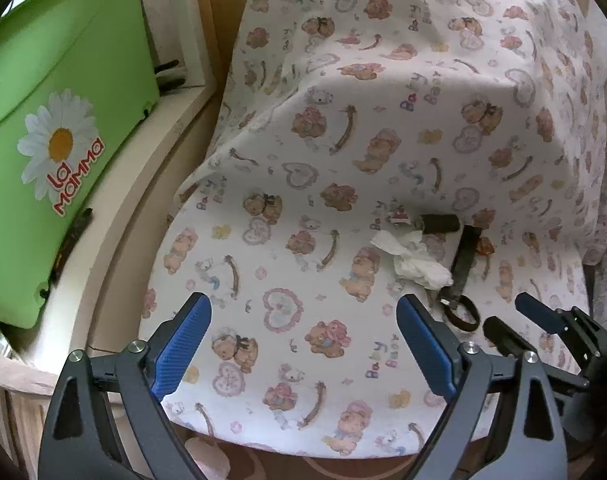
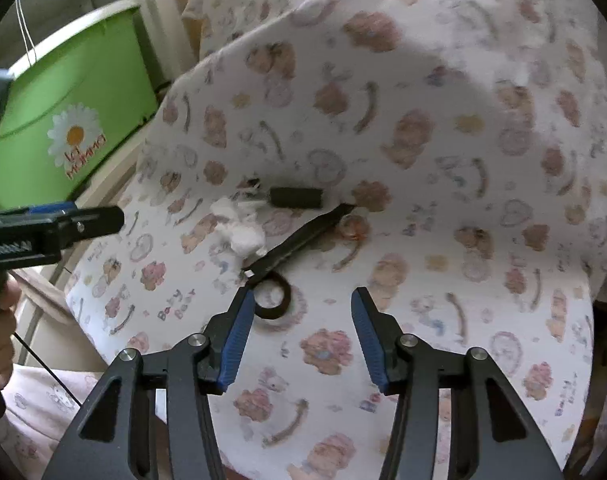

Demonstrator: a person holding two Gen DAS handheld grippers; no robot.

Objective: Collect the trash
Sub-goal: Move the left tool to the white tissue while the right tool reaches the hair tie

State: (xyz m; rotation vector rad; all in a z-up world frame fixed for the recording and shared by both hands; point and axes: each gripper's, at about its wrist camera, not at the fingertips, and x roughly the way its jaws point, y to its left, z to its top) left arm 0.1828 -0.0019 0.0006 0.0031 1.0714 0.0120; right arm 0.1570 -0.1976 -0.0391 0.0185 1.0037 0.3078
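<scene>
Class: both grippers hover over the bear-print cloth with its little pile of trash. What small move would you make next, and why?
Probably ease the right gripper forward and slightly left to straddle the crumpled white tissue. Its jaws stand open and empty, the tissue lies just beyond the dark ring, and the green bin waits at the left.

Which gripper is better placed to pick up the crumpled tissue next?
Right, probably. The right gripper has open, empty jaws facing the litter, with the crumpled tissue just ahead and slightly left. The left gripper, also open, faces bare cloth; the tissue lies beyond its right finger.
</scene>
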